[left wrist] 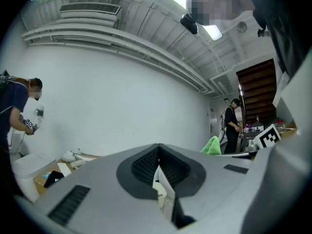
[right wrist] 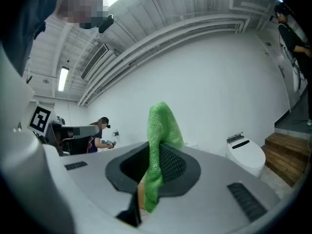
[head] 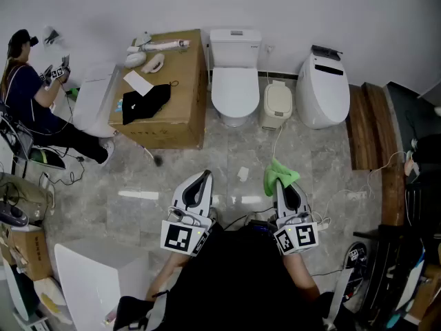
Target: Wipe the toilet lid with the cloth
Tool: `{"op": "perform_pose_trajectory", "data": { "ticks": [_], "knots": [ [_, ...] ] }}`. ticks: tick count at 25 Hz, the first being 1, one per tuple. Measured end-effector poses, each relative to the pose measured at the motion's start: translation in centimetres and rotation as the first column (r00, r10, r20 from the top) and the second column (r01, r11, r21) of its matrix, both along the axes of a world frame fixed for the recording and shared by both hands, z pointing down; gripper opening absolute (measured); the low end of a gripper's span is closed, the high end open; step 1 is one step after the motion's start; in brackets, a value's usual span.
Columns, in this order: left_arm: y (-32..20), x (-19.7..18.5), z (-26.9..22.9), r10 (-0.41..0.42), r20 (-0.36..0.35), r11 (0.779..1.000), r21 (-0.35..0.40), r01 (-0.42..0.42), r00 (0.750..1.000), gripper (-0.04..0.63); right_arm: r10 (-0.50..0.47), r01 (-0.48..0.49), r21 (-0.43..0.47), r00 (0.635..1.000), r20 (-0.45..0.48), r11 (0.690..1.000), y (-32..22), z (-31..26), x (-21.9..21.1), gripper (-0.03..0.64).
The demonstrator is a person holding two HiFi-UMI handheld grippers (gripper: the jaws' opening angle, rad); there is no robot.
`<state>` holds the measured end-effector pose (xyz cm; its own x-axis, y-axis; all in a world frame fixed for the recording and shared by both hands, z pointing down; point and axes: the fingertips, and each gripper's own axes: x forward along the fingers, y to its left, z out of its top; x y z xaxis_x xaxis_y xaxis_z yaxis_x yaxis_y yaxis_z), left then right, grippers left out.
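Note:
A white toilet (head: 236, 81) with its lid (head: 235, 88) down stands against the far wall, well ahead of both grippers. My right gripper (head: 281, 183) is shut on a green cloth (head: 279, 173), which sticks up out of its tip. In the right gripper view the cloth (right wrist: 161, 135) hangs pinched between the jaws. My left gripper (head: 204, 176) is held low beside it, shut with nothing in it; in the left gripper view its jaws meet and point up at the wall, with the cloth (left wrist: 212, 145) off to the right.
A cardboard box (head: 185, 119) with a black cloth and small items stands left of the toilet. A beige bin (head: 278, 104) and a second, rounded toilet (head: 322, 88) are to its right, then wooden steps (head: 365, 126). A seated person (head: 27, 95) is at far left. Cables lie on the floor.

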<state>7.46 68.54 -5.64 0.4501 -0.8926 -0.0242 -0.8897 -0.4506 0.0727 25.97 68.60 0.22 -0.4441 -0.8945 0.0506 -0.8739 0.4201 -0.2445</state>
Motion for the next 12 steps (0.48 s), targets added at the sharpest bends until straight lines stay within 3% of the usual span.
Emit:
{"op": "perform_pose_trajectory", "data": {
  "ticks": [12],
  "knots": [
    [0.3,-1.8,0.5,0.001,-0.019,1.000,-0.015,-0.001,1.000,-0.002,-0.009,0.009,-0.007,1.000,-0.016,1.000,0.2,0.0,-2.0,0.051]
  ]
}}
